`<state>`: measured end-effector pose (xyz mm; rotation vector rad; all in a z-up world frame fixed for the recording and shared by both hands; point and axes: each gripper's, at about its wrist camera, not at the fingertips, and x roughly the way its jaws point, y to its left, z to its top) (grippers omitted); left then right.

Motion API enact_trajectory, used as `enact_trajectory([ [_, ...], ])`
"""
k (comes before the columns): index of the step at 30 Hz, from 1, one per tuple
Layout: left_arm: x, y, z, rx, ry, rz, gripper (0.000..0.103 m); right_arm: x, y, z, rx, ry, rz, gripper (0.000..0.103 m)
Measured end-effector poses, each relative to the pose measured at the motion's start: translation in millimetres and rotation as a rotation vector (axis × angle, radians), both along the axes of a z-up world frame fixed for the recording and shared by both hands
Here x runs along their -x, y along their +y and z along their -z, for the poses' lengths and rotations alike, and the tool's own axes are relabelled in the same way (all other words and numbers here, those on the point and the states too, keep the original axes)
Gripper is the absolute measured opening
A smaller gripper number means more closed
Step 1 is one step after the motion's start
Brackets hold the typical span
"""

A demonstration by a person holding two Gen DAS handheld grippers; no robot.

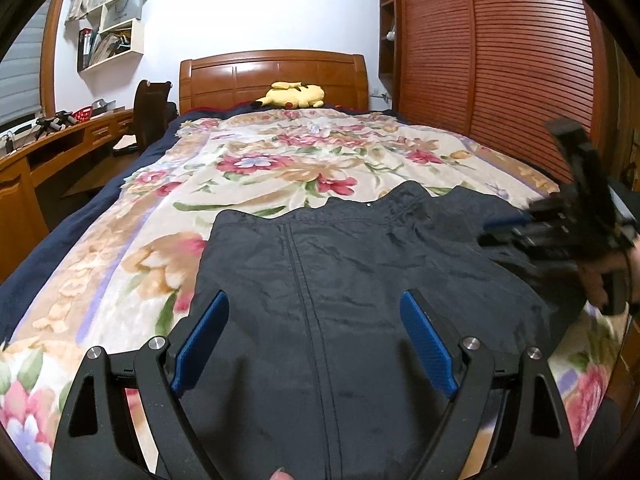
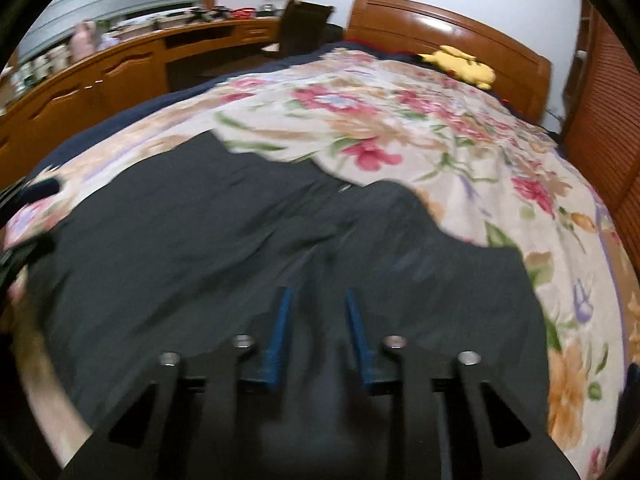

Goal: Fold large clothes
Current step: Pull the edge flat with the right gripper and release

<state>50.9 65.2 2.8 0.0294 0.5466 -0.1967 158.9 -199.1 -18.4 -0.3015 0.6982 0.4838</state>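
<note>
A dark zip-front garment (image 1: pixel 340 248) lies spread flat on the floral blanket (image 1: pixel 260 168), zipper running toward me and collar at the far end. My left gripper (image 1: pixel 315 296) hovers over its lower middle, blue pads wide apart, nothing between them. My right gripper (image 1: pixel 494 232), blurred and held by a hand (image 1: pixel 608 276), is at the garment's right shoulder area. In the right wrist view, the right gripper (image 2: pixel 317 291) sits low over the dark garment (image 2: pixel 200 240), its blue pads (image 2: pixel 280 324) a narrow gap apart. Blur hides whether cloth lies between them.
The bed has a wooden headboard (image 1: pixel 272 76) with a yellow plush toy (image 1: pixel 294 94) in front of it. A slatted wooden wardrobe (image 1: pixel 500 60) lines the right side. A long wooden desk (image 1: pixel 60 144) and a dark chair (image 1: pixel 150 112) stand to the left.
</note>
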Motion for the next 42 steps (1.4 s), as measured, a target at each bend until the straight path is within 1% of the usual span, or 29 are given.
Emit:
enact_trajectory([
  [5, 18.9, 3.6, 1.8, 0.008, -0.013, 0.0, 0.088, 38.3, -10.1, 13.0, -0.05, -0.005, -0.02, 0.026],
  [9, 35.5, 9.4, 6.8, 0.02, -0.015, -0.029, 0.088, 51.7, -12.2, 21.4, -0.098, -0.011, -0.004, 0.026],
  [12, 40.5, 16.7, 13.5, 0.035, 0.005, -0.057, 0.088, 55.6, -10.0, 15.7, -0.117, -0.038, 0.007, 0.026],
  [15, 45.1, 22.7, 19.7, 0.039, 0.022, -0.088, 0.088, 64.5, -5.9, 8.7, -0.165, -0.057, -0.005, 0.026],
  [16, 47.2, 24.2, 21.0, 0.04, 0.024, -0.095, 0.088, 73.8, -3.1, 9.1, -0.172, -0.063, -0.01, 0.026],
  [18, 49.7, 27.4, 23.1, 0.042, 0.028, -0.109, 0.088, 81.5, 0.0, 15.0, -0.169, -0.061, -0.022, 0.026],
  [22, 51.5, 34.0, 28.9, 0.042, 0.045, -0.142, 0.088, 68.1, 11.0, 45.7, -0.113, -0.002, -0.023, 0.026],
  [25, 50.7, 40.5, 32.4, 0.043, 0.06, -0.163, 0.088, 53.9, 3.5, 58.6, -0.172, 0.015, 0.014, 0.027],
  [29, 47.3, 46.3, 40.3, 0.033, 0.088, -0.197, 0.088, 54.1, 9.2, 66.3, -0.147, -0.022, 0.017, 0.03],
  [33, 43.6, 55.5, 47.9, 0.029, 0.127, -0.233, 0.088, 68.0, 11.7, 64.2, -0.123, -0.052, 0.022, 0.031],
  [36, 42.8, 60.2, 51.7, 0.037, 0.149, -0.253, 0.088, 70.2, 11.5, 61.5, -0.13, -0.049, 0.038, 0.035],
  [38, 42.4, 62.7, 54.0, 0.033, 0.161, -0.265, 0.088, 75.0, 12.7, 57.1, -0.109, -0.058, 0.061, 0.041],
  [39, 42.2, 64.2, 54.8, 0.033, 0.166, -0.27, 0.088, 75.0, 14.0, 55.1, -0.094, -0.067, 0.071, 0.046],
  [42, 45.1, 68.7, 55.7, 0.054, 0.171, -0.265, 0.087, 79.2, 12.2, 53.1, -0.082, -0.08, 0.087, 0.056],
])
